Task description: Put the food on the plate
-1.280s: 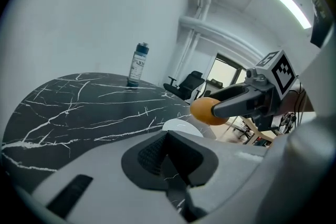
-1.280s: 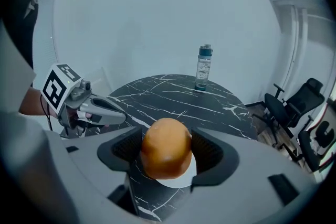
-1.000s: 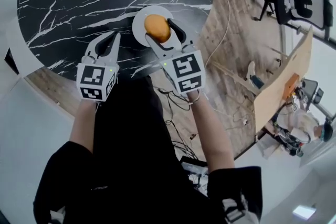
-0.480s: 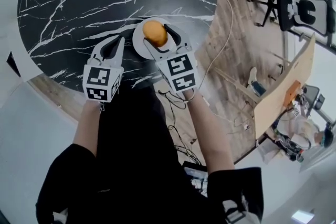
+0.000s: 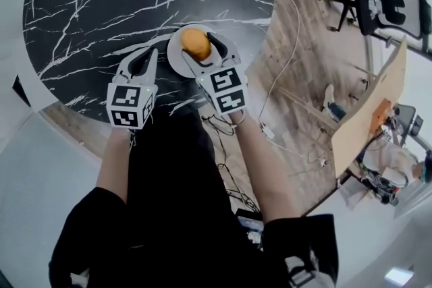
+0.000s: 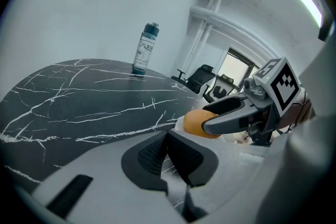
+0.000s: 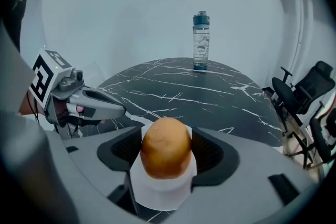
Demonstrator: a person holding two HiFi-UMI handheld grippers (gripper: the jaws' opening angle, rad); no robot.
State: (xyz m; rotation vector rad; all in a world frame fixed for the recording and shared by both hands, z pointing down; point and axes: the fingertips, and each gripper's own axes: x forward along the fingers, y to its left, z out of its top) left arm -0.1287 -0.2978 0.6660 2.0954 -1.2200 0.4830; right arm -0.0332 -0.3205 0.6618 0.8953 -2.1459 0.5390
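A round orange-brown piece of food (image 5: 194,41) is over the small white plate (image 5: 173,44), which sits near the front edge of the black marble table (image 5: 101,3). My right gripper (image 5: 198,46) is shut on the food, one pad pressed to each side. In the right gripper view the food (image 7: 165,145) fills the gap between the jaws of the right gripper (image 7: 167,153), and the plate (image 7: 163,194) lies right beneath it. My left gripper (image 5: 150,54) is shut and holds nothing, just left of the plate. From the left gripper (image 6: 169,137) I see the food (image 6: 194,122).
A clear water bottle (image 7: 200,42) with a blue-green cap stands at the table's far edge, and the left gripper view shows this bottle (image 6: 144,50) too. Right of the table are wooden floor with a white cable (image 5: 291,44), black office chairs (image 5: 386,3) and a leaning wooden board (image 5: 368,111).
The right gripper has kept its hold on the food over the plate. The left gripper has come a little closer to the plate's left rim.
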